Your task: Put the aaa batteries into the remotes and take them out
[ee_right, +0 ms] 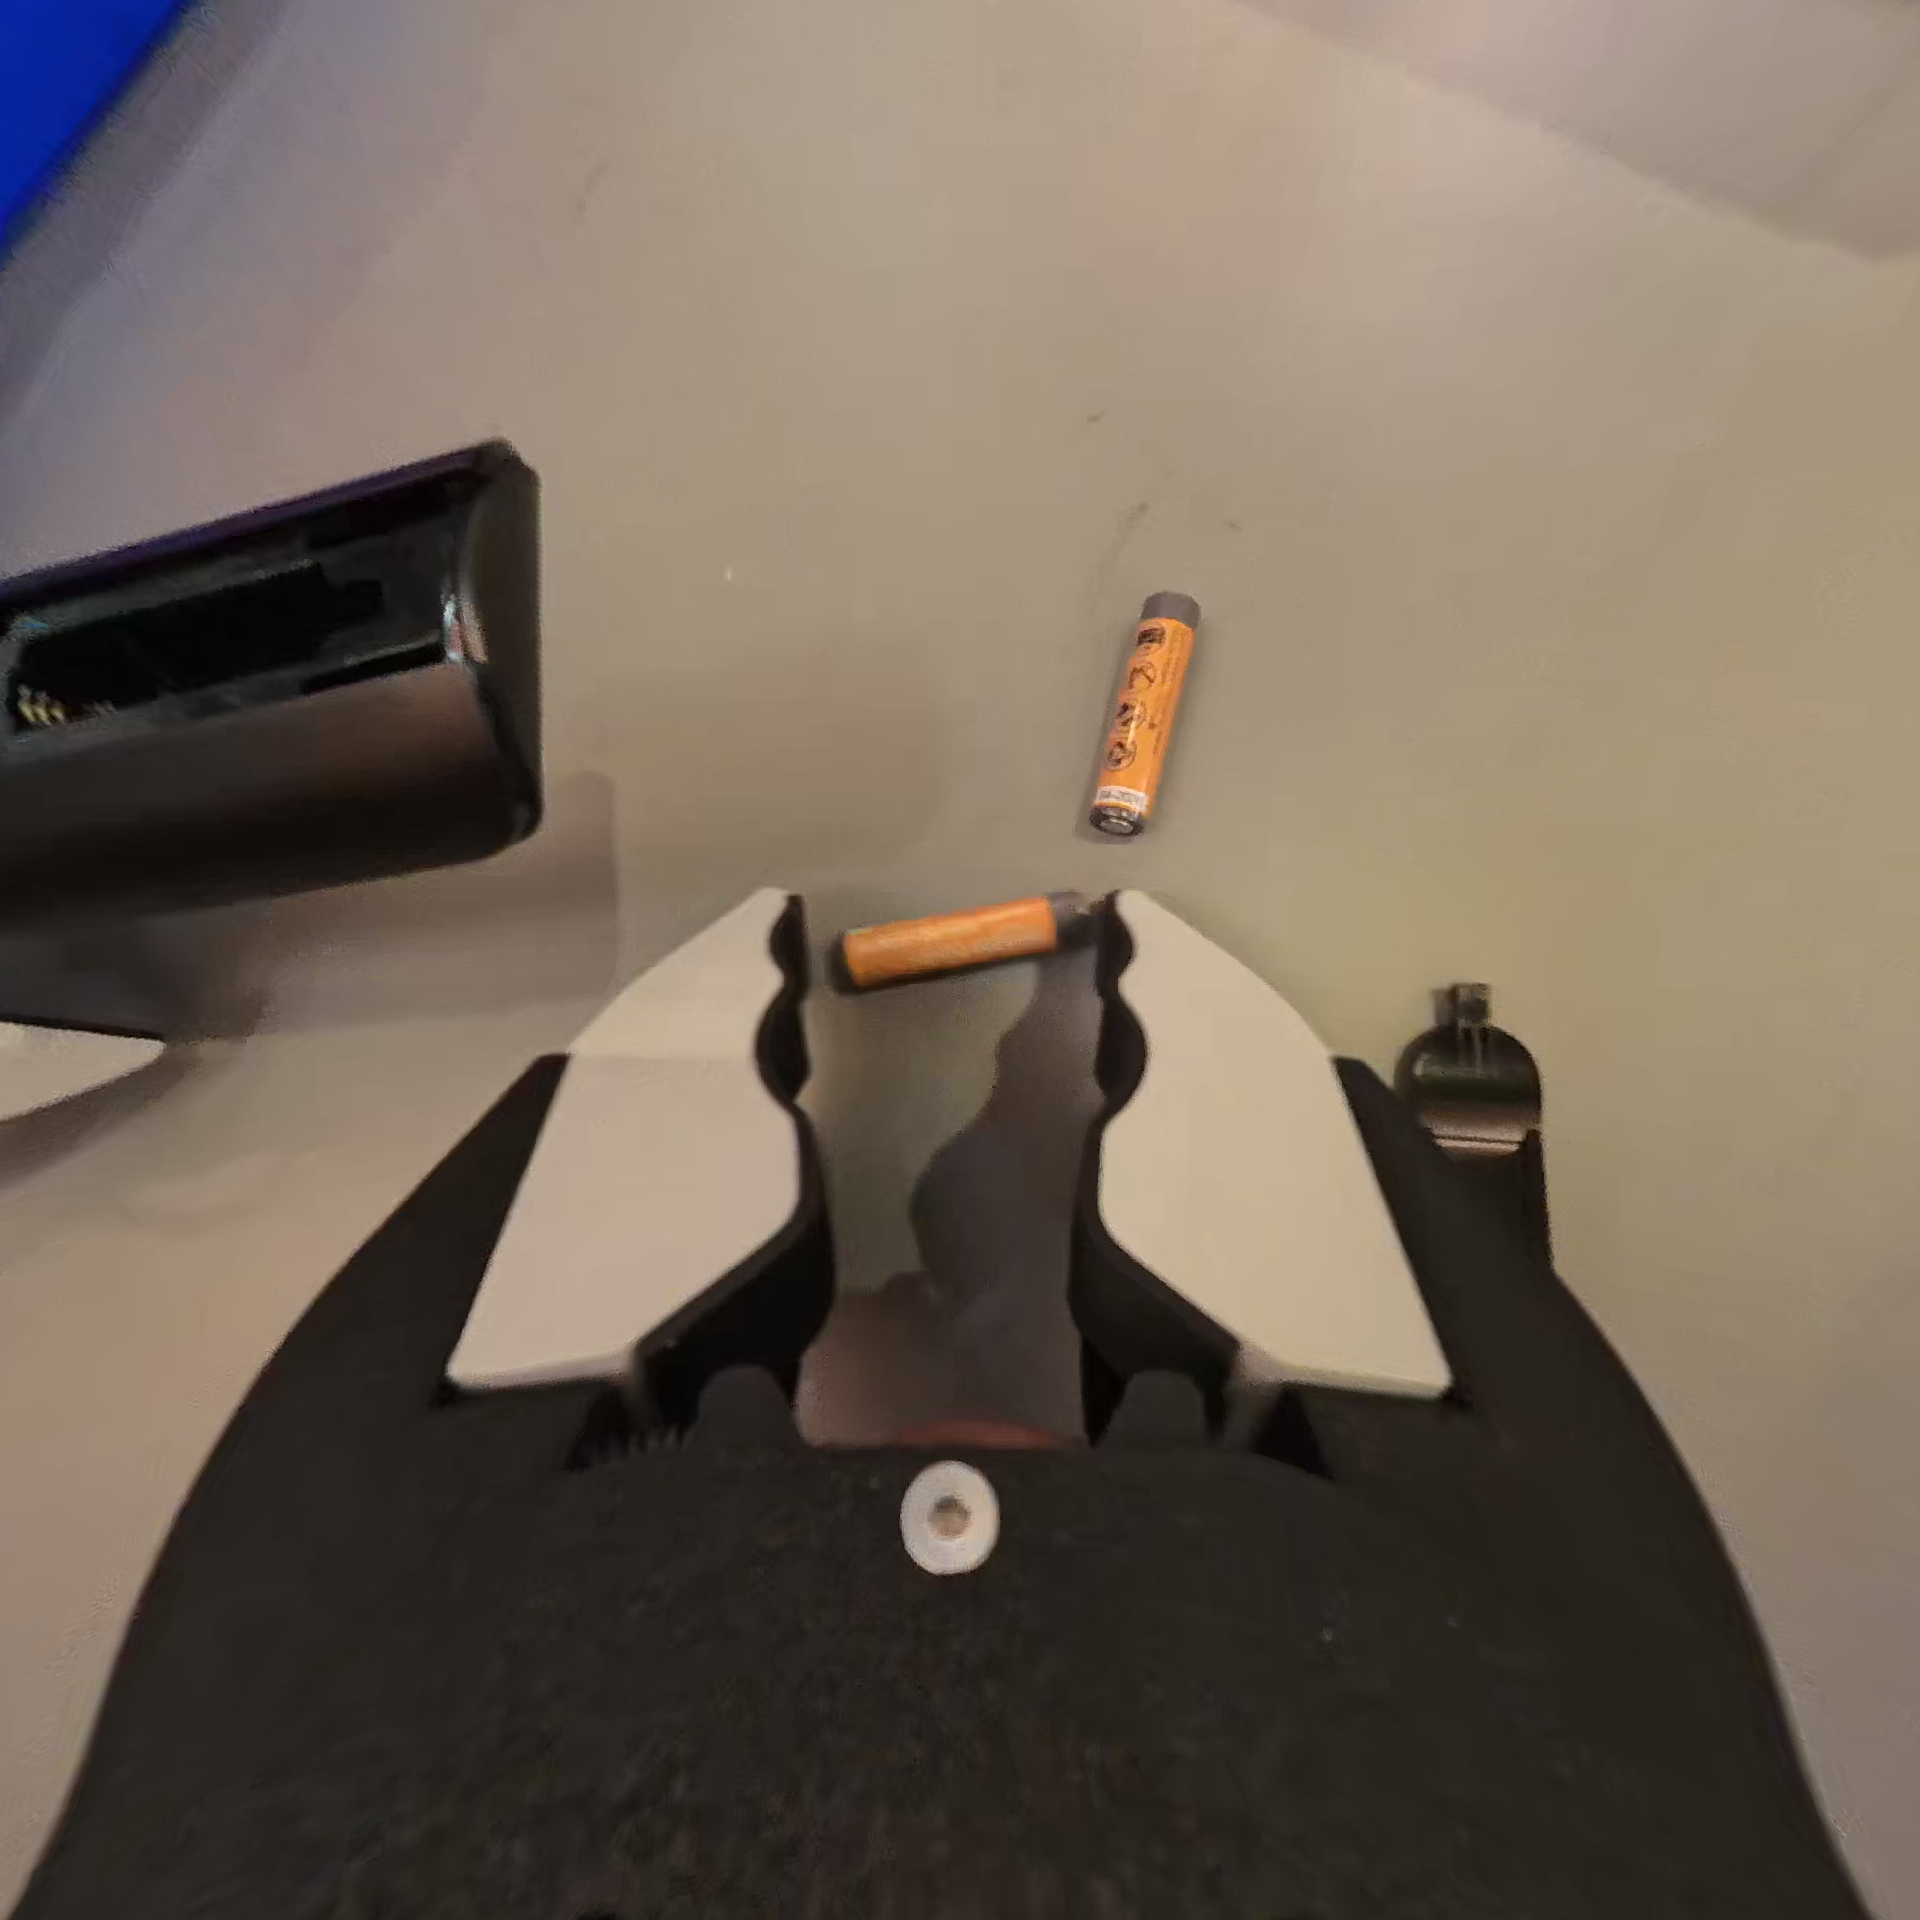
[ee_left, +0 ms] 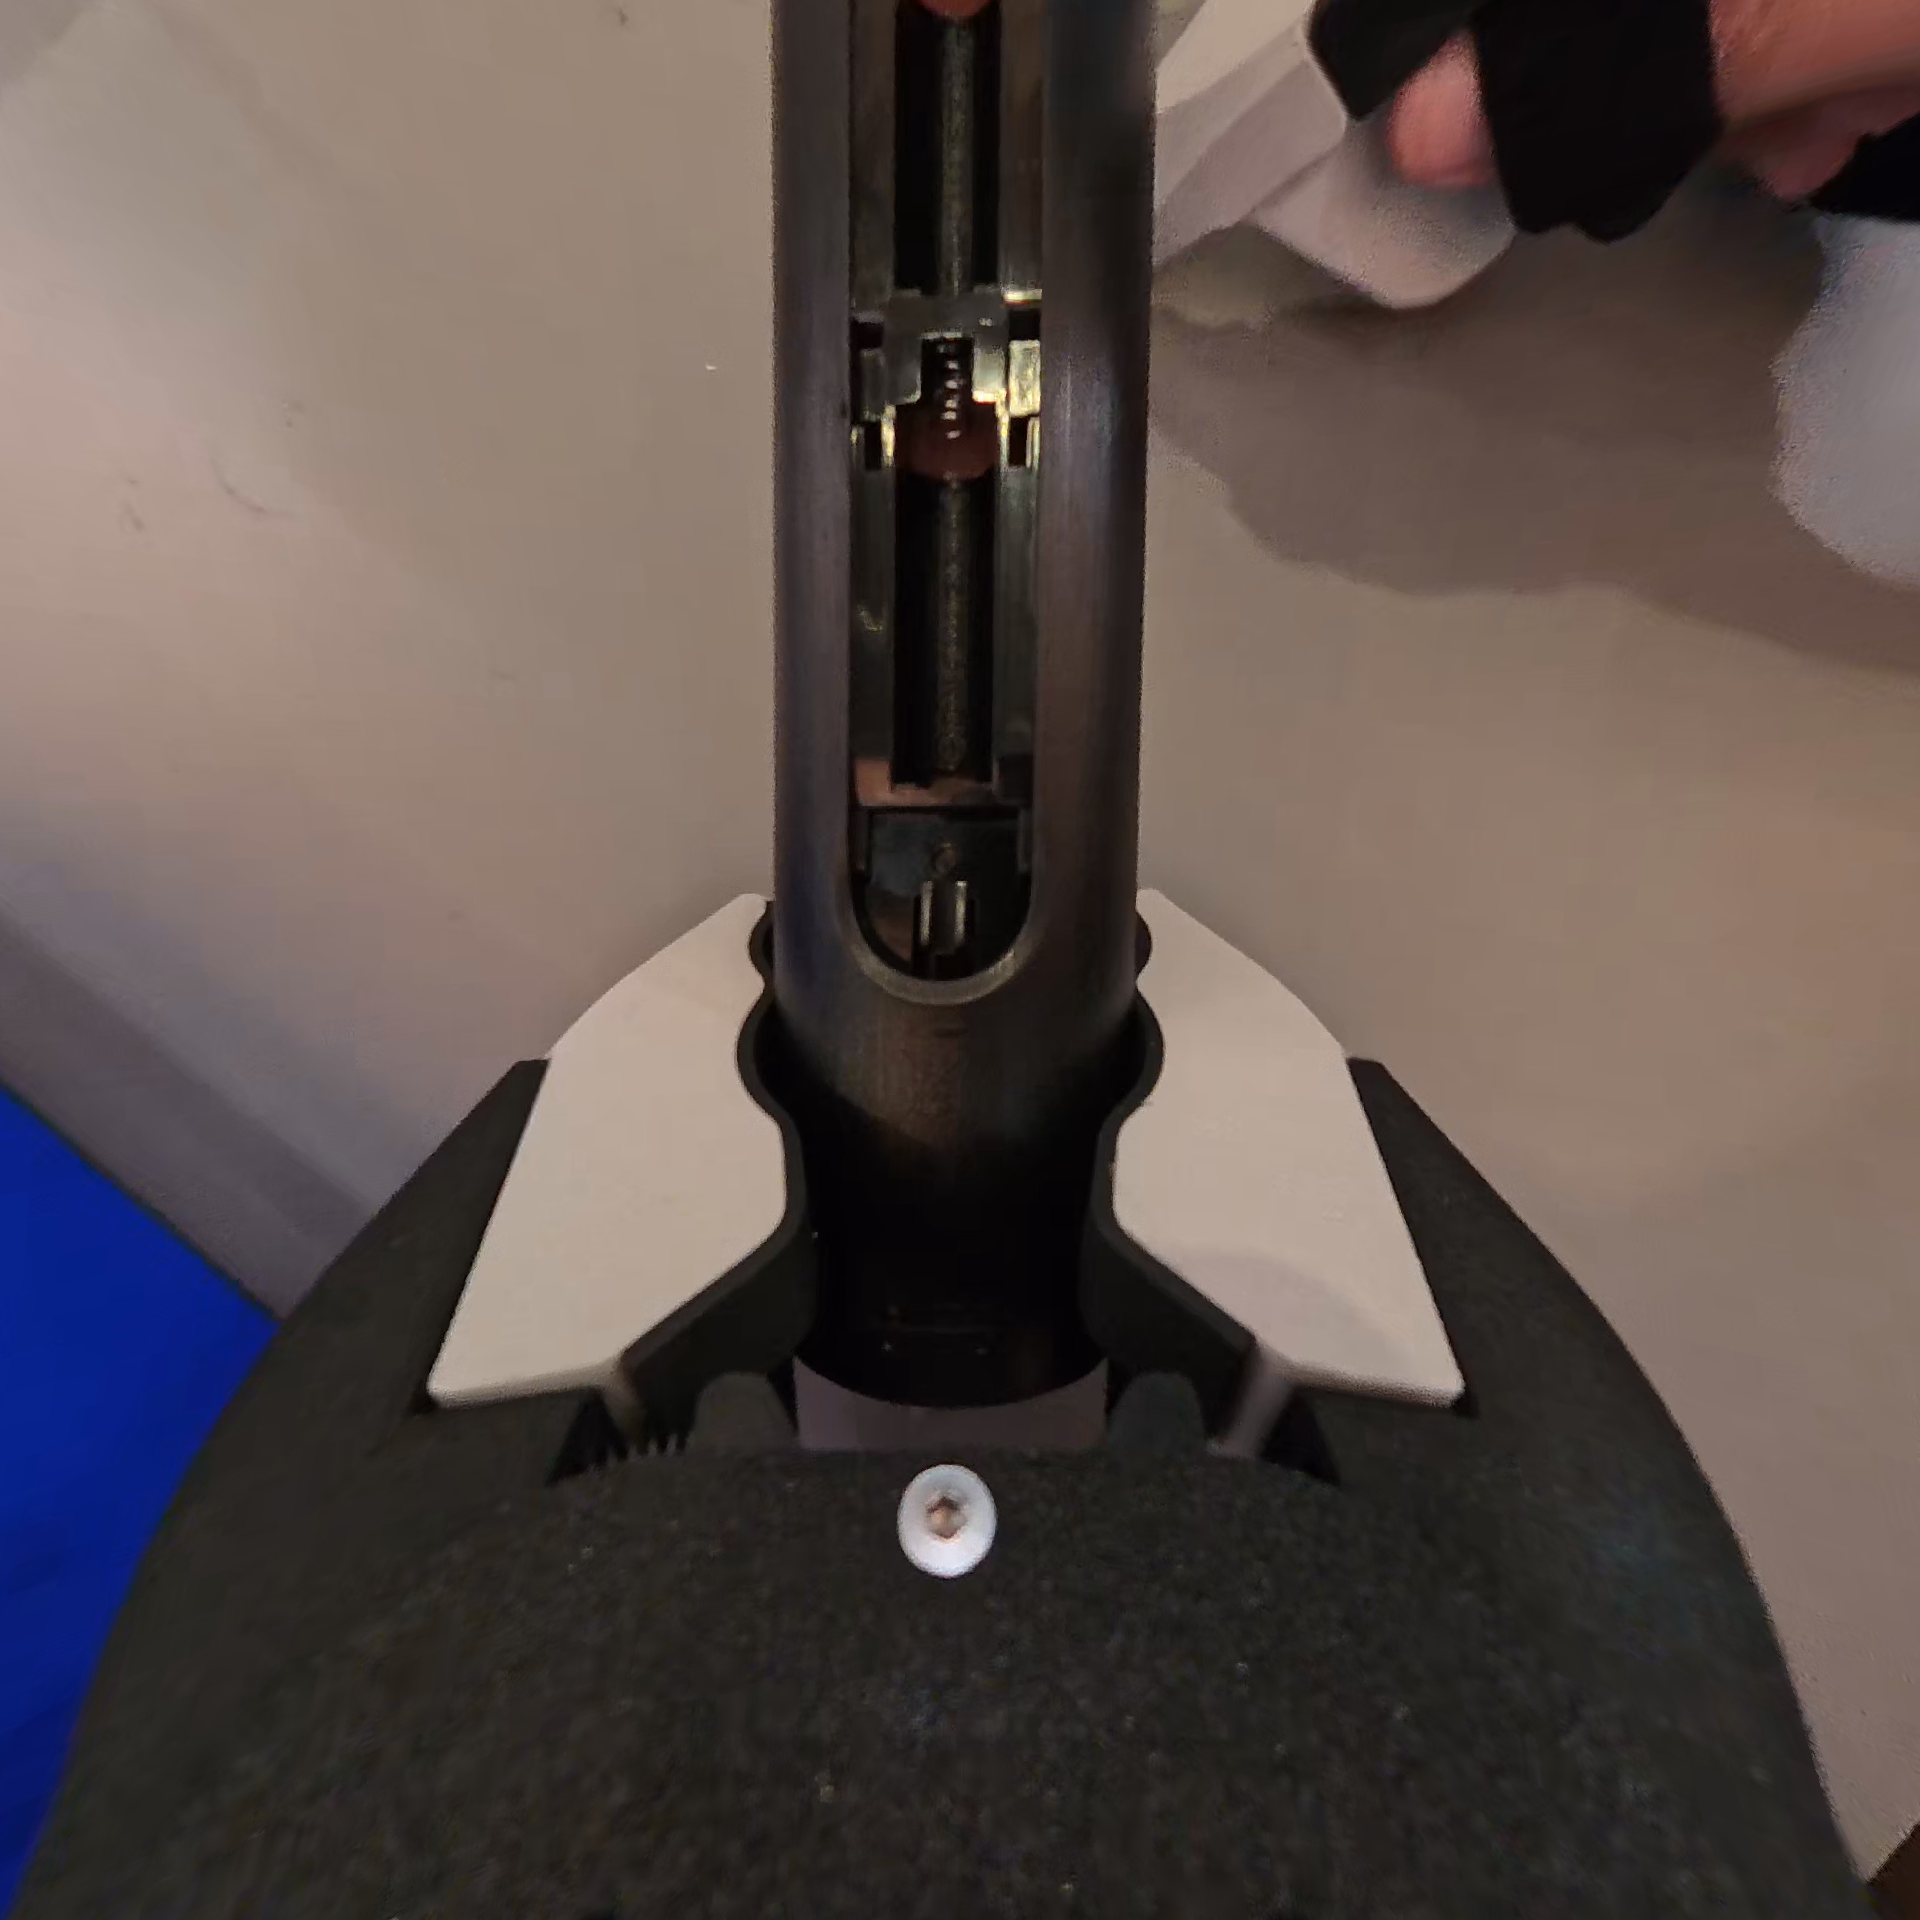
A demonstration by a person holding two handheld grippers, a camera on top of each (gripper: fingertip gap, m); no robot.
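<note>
My left gripper [ee_left: 956, 935] is shut on a black remote [ee_left: 821, 644] that points away from me, back side up, with its long battery compartment [ee_left: 951, 623] open and showing springs and contacts. The remote's end shows at the left of the right wrist view [ee_right: 312, 748]. My right gripper [ee_right: 951, 914] is open just above the table. An orange AAA battery [ee_right: 956, 940] lies crosswise between its fingertips, its dark end touching the right finger [ee_right: 1195, 1039]. A second orange battery [ee_right: 1143, 712] lies on the table farther ahead to the right.
A person's hand in a black fingerless glove [ee_left: 1590, 114] holds the right gripper's white body at the top right of the left wrist view. A small black battery cover [ee_right: 1470, 1070] lies right of the right gripper. Something blue [ee_left: 94, 1403] sits at the table's left edge.
</note>
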